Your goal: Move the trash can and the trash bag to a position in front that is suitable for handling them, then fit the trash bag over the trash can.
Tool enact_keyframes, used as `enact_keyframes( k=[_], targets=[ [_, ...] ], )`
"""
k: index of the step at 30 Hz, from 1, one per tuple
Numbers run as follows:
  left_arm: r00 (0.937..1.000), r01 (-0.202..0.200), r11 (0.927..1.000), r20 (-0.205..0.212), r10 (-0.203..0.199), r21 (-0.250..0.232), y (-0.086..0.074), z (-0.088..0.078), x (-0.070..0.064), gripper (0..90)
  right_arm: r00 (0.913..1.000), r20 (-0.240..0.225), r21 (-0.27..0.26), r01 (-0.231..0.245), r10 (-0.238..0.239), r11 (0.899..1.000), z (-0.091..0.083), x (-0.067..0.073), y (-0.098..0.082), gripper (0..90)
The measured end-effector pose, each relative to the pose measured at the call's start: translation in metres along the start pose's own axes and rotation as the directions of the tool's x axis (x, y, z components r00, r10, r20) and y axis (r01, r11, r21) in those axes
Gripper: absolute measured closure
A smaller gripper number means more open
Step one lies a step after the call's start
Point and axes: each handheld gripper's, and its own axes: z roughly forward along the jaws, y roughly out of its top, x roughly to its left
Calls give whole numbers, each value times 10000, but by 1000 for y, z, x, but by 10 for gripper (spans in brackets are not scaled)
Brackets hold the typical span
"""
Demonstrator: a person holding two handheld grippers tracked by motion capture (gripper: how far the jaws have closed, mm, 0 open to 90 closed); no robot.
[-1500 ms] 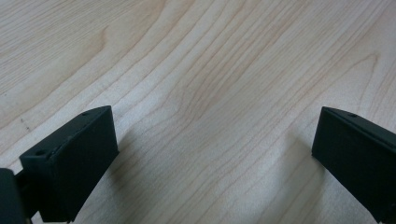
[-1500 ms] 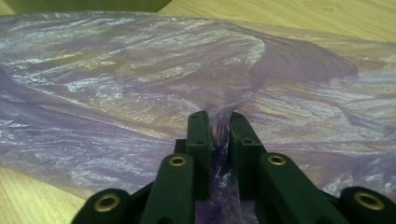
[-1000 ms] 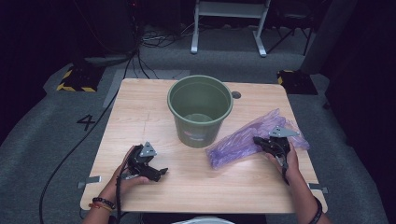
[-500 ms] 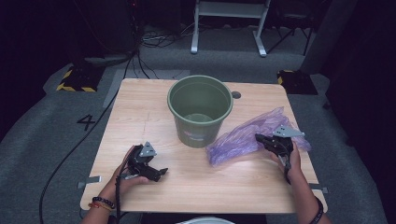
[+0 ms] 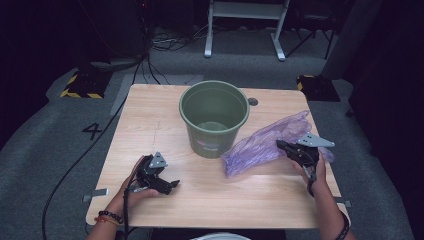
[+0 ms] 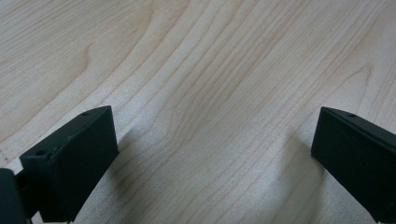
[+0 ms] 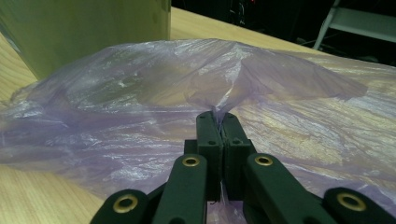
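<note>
Table (image 5: 150, 125) — bucket (image 5: 214, 118) beside bag (image 5: 265, 142).

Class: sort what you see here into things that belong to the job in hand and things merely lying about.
In the job: purple plastic bag, pinched in the shut right claw; green bucket beside it.

Lying about: left claw, open over bare table; white metal stand; floor cables.
</note>
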Motion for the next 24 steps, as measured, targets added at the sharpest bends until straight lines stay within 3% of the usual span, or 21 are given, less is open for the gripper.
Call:
enact_keyframes(
  k=[14,24],
  targets=[
    [10000,7,10000,-2,-7,-6,0,0,0,2,9994,-67,-1005,-349,344,9943,-16,-8,17,892],
    [10000,-3,10000,-1,3,1,0,0,0,2,9991,58,-1340,-407,419,9901,-25,-12,25,894]
  ],
)
